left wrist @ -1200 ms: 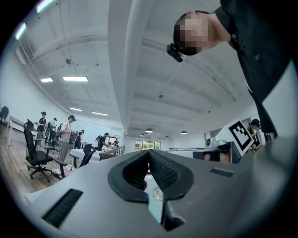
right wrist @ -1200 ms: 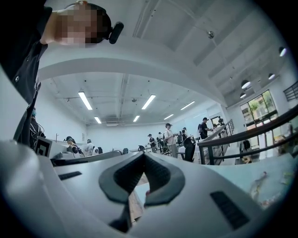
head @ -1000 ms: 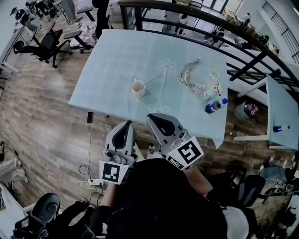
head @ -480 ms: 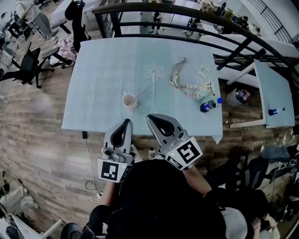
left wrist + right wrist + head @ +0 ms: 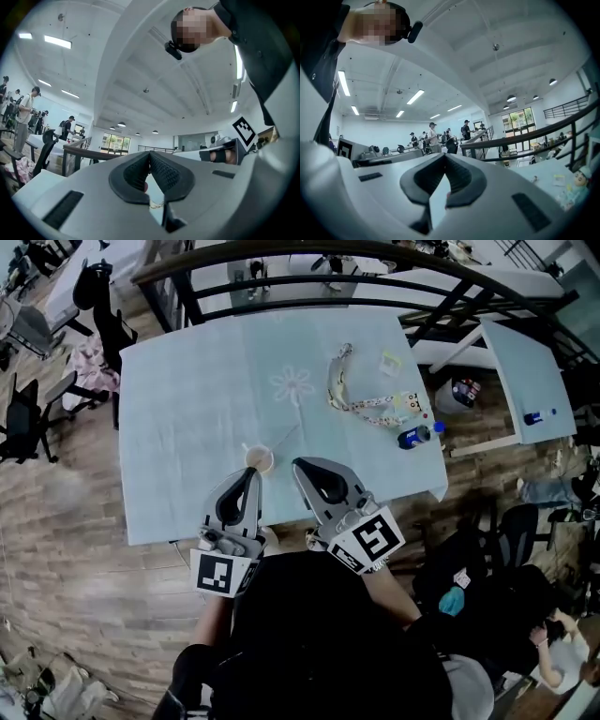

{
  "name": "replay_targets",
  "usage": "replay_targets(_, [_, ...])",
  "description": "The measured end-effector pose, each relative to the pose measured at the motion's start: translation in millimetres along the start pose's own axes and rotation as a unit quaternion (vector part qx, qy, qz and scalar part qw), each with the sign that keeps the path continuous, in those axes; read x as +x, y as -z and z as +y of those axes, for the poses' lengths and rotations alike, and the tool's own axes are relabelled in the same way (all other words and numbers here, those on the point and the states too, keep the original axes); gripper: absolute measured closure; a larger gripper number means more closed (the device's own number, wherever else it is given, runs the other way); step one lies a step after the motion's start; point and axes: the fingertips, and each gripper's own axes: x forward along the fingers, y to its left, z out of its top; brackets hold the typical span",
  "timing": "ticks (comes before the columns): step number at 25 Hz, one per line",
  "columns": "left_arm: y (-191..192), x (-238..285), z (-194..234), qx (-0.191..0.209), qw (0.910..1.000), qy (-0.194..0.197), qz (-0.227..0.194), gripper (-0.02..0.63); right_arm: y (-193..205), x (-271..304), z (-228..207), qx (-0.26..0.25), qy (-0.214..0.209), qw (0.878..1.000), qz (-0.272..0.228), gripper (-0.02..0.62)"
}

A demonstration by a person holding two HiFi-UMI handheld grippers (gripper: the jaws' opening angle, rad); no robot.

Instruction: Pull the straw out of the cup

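Observation:
A small pale cup [image 5: 259, 460] stands near the front edge of the light blue table [image 5: 187, 381]. Its thin straw [image 5: 284, 438] leans up and to the right. My left gripper [image 5: 250, 473] is shut and empty, its tip just short of the cup on the near side. My right gripper [image 5: 303, 465] is also shut and empty, a little to the right of the cup and over the table's edge. In the left gripper view the pads [image 5: 161, 171] meet at the tip with nothing between them. The right gripper view shows its pads [image 5: 459, 176] closed the same way; the cup is hidden there.
A patterned lanyard [image 5: 361, 404], a small card [image 5: 391, 362] and a blue bottle [image 5: 415, 436] lie on the table's right part. A dark railing [image 5: 281, 277] runs behind the table. Office chairs [image 5: 28, 418] stand at the left, a second table [image 5: 525, 371] at the right.
Both grippers have come forward to the table's front edge. The cup, earlier well ahead of them, now sits right before the left gripper's tip. Both stay shut.

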Motion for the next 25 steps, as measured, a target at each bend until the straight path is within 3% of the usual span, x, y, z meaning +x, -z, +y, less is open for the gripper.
replay_targets(8, [14.0,25.3,30.3,-0.017,0.9962,0.083,0.022,0.592,13.4,31.8,-17.5,0.02,0.085,0.996,0.009,0.586])
replay_targets(14, [31.4,37.0,47.1,-0.026,0.9909,0.123,0.047,0.592,38.9,45.8,-27.9,0.033,0.138,0.989,0.032,0.586])
replay_targets(25, [46.5,48.3,51.9,-0.044,0.9845,0.156,0.067,0.592,124.6,44.5,-64.2,0.097,0.209,0.966,0.115,0.584])
